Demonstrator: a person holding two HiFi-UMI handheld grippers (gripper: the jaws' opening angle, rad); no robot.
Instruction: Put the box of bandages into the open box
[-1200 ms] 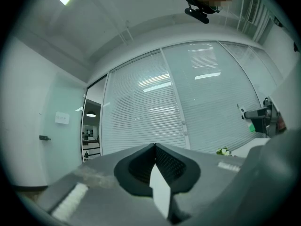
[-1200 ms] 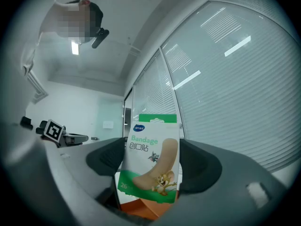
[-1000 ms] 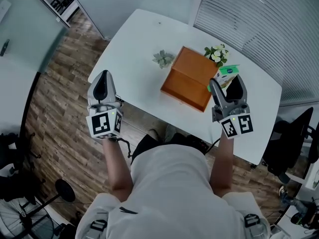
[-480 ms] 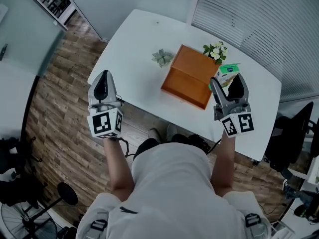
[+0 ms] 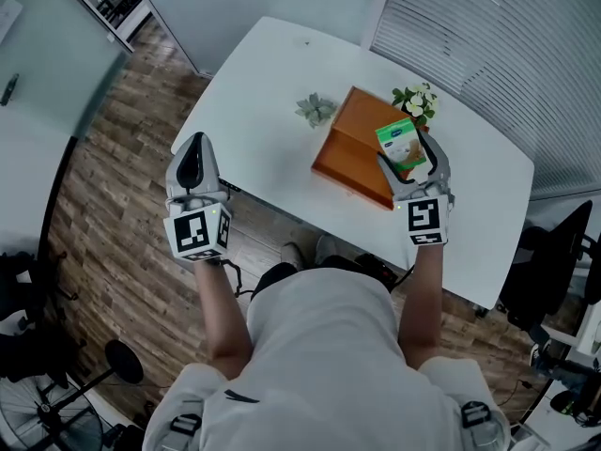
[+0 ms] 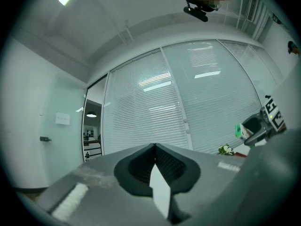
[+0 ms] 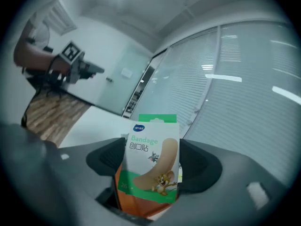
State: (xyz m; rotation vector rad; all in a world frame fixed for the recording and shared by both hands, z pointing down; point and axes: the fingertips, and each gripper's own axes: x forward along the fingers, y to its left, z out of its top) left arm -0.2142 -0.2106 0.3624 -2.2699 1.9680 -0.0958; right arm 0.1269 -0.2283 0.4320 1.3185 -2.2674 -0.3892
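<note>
My right gripper (image 5: 408, 161) is shut on the box of bandages (image 5: 401, 147), a white and green carton that I hold upright over the right part of the open orange wooden box (image 5: 355, 161). In the right gripper view the bandage box (image 7: 151, 164) stands between the jaws, with orange wood showing below it. My left gripper (image 5: 193, 161) hangs shut and holds nothing, off the table's front left edge above the floor. In the left gripper view the left gripper (image 6: 155, 173) has its jaws pressed together and points at the blinds.
A white table (image 5: 254, 111) holds a small grey-green succulent (image 5: 315, 110) left of the orange box and a white flower sprig (image 5: 417, 101) behind it. Window blinds (image 5: 488, 45) run along the far side. A black chair (image 5: 554, 280) stands at the right.
My right gripper has lifted the bandage box and carried it left, from the table right of the orange box to above that box. The left gripper has stayed put.
</note>
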